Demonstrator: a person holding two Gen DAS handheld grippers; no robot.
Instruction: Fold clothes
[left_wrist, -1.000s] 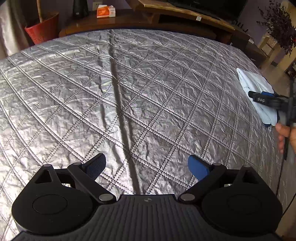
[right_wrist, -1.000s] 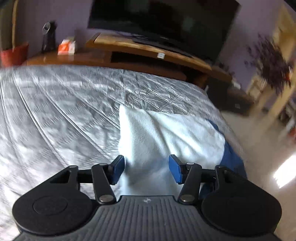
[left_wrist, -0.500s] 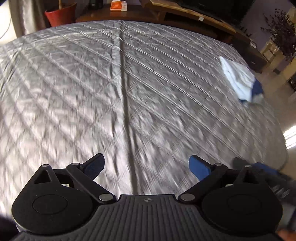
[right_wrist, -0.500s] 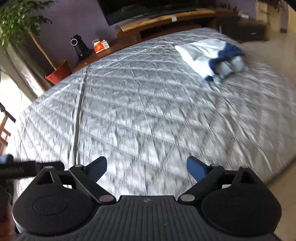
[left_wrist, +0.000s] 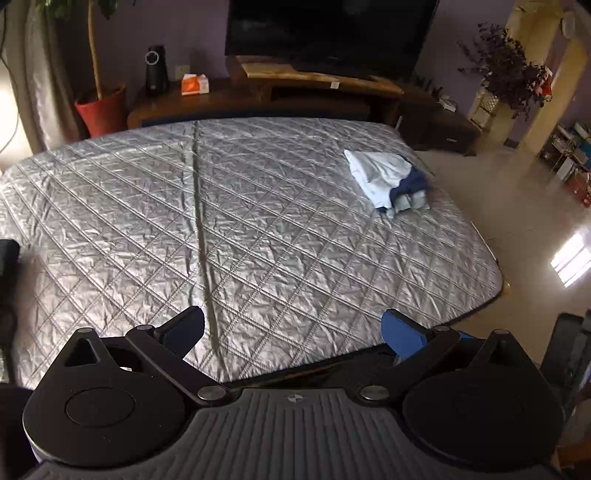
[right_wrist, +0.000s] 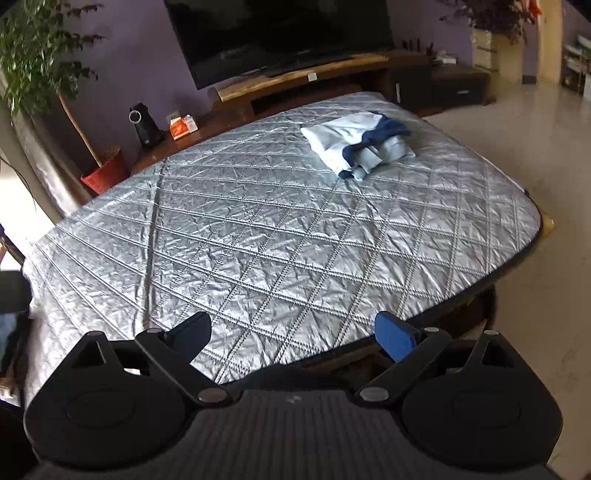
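A folded bundle of pale blue and navy clothes lies near the far right corner of the silver quilted bed. The right wrist view shows the same bundle, far beyond the fingers. My left gripper hangs open above the bed's near edge with nothing between its fingers. My right gripper is also above the near edge; its jaws are opening wide and hold nothing.
Behind the bed stand a wooden TV bench with a large TV, a black speaker, an orange box and a red plant pot. Bare floor runs along the right. A dark object sits at the left edge.
Both grippers pulled back and rose from the bed surface to its near edge. The right gripper's jaws spread wide and left the clothes bundle lying at the far right corner.
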